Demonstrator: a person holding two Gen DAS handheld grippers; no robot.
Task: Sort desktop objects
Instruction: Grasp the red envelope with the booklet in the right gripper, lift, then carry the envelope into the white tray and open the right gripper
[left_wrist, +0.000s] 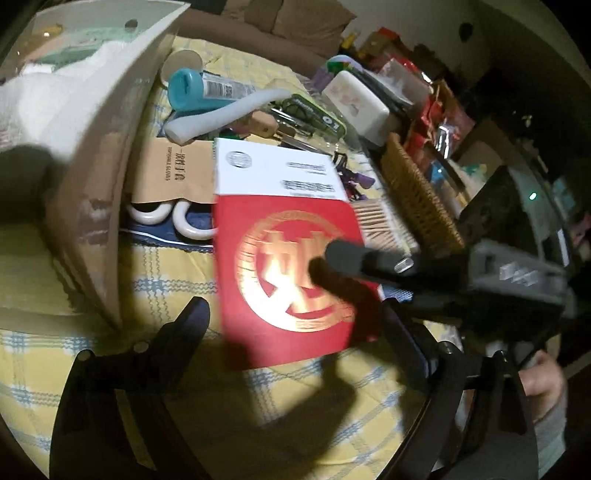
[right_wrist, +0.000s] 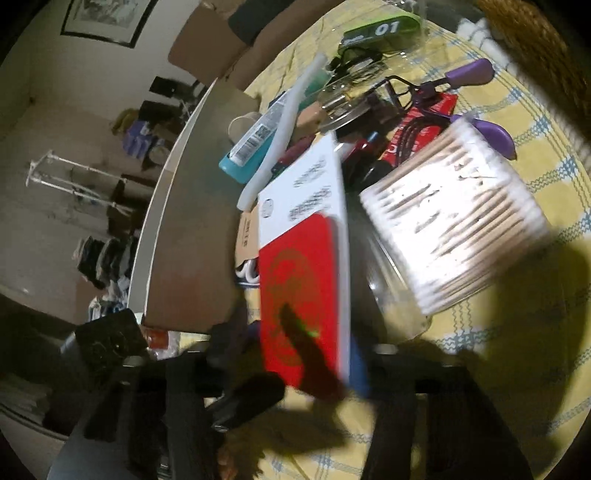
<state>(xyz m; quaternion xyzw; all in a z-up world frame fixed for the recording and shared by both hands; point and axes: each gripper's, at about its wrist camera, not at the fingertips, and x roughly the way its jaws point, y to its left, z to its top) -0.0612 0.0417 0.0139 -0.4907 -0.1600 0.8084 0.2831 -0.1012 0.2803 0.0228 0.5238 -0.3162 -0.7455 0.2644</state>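
The red booklet lies lengthwise just ahead of the wide-open, empty left gripper, right gripper closed on its edge.

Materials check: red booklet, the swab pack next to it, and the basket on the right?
Red booklet: looks like coated card or paper; the cover is flat, and its gold emblem glares like foil.
Swab pack: wooden sticks with white cotton tips, probably in a clear plastic case, judging by the sheen.
Basket: woven wicker or rattan by its tan ribbed weave.
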